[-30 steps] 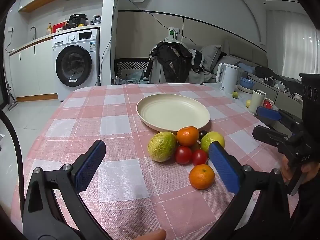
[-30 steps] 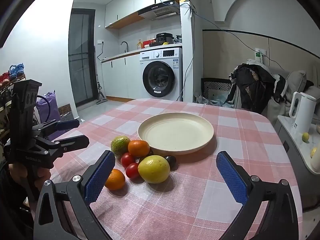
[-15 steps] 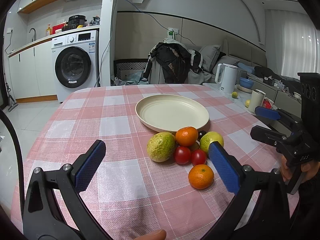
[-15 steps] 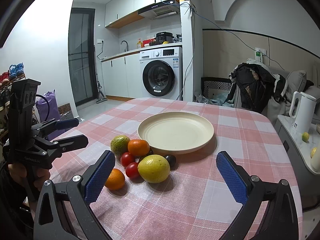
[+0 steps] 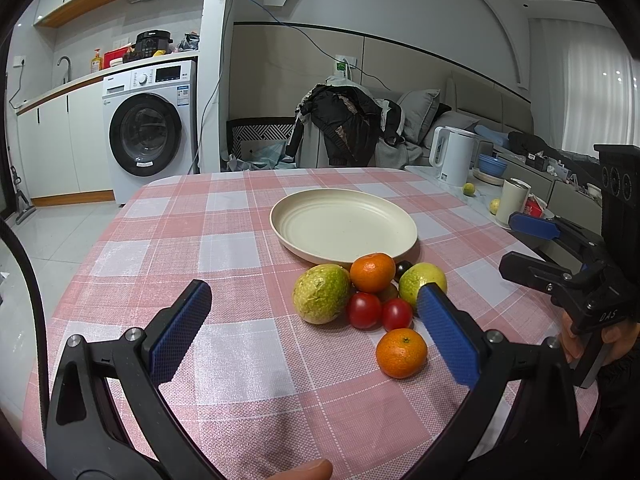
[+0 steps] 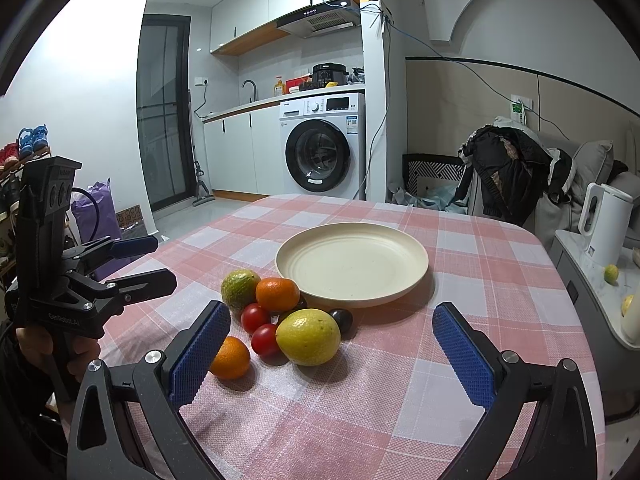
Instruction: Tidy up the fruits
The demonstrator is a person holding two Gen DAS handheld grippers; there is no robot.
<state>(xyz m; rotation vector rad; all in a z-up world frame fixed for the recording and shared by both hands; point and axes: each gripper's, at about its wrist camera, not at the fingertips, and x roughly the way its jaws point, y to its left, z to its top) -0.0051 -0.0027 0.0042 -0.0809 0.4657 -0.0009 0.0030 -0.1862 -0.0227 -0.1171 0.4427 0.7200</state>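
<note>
1. No fruit has gone in yet. The cream plate [image 6: 352,264] on the counter [image 6: 480,320] has nothing in it, so this looks like the very start of the job.

2. The fruits sit in a little pile on the pink checked cloth, just in front of the plate. There is a big yellow lemon [image 6: 308,337], a green lumpy fruit [image 5: 322,294], an orange [image 5: 373,272] right by the plate rim, two red tomatoes [image 5: 363,310] side by side, and a small dark fruit [image 6: 341,319] tucked in. One more orange [image 5: 401,353] sits a bit apart, nearest the person.

3. The left claw [image 5: 316,334] is wide open and holds nothing. It hangs over the cloth and touches no fruit.

4. The right claw [image 6: 332,354] is wide open too, and empty. The lemon is between its blue pads [image 6: 462,360], but not touched.

5. I think the next move is to bring one claw down around one fruit, close softly, lift it, and put it on the plate. The fruits are round and packed close, so a bump could make them roll.
</note>
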